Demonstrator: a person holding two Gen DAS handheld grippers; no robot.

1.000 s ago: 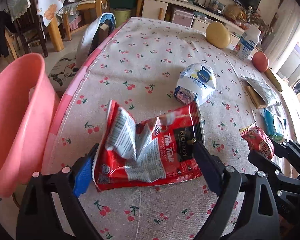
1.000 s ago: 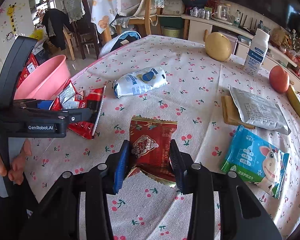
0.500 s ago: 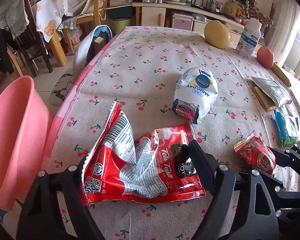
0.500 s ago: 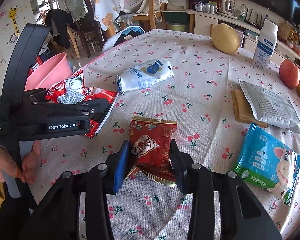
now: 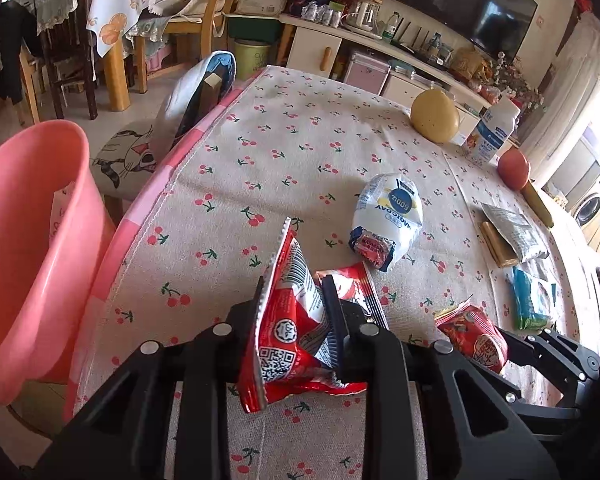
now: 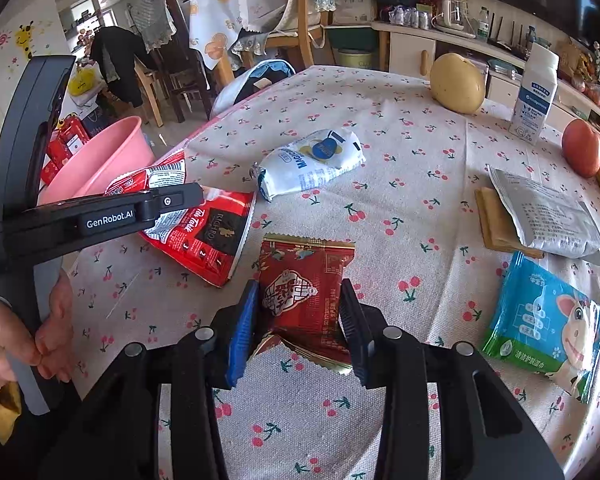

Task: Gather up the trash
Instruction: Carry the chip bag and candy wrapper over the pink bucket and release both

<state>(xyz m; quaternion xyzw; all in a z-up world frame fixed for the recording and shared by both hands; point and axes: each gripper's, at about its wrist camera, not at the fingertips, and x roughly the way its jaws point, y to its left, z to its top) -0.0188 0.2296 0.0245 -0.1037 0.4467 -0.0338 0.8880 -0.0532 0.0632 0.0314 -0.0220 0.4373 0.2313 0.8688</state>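
Observation:
A crumpled red tea-mix packet point(image 5: 284, 344) is folded up between the jaws of my left gripper point(image 5: 294, 292), which are closing with the pads pressing on it; its far end point(image 6: 204, 236) rests on the cherry-print tablecloth point(image 5: 300, 140). My right gripper point(image 6: 300, 292) is shut on a small red snack packet point(image 6: 300, 264), also visible from the left wrist point(image 5: 472, 340). A pink basin point(image 5: 28, 240) stands just off the table's left edge, beside the left gripper. A white-and-blue packet point(image 5: 388, 216) lies further back on the table.
On the right lie a blue wet-wipes pack point(image 6: 548, 320) and a silver pouch point(image 6: 548, 216) on a tan slab. A yellow melon point(image 6: 456, 84), a milk carton point(image 6: 536, 96) and a red fruit point(image 6: 580, 152) stand at the back. A cushioned chair point(image 5: 196, 96) is past the left edge.
My left gripper's jaws went from wide apart around the flat red tea-mix packet to shut on it, folding it upward. The right gripper stayed still on the snack packet.

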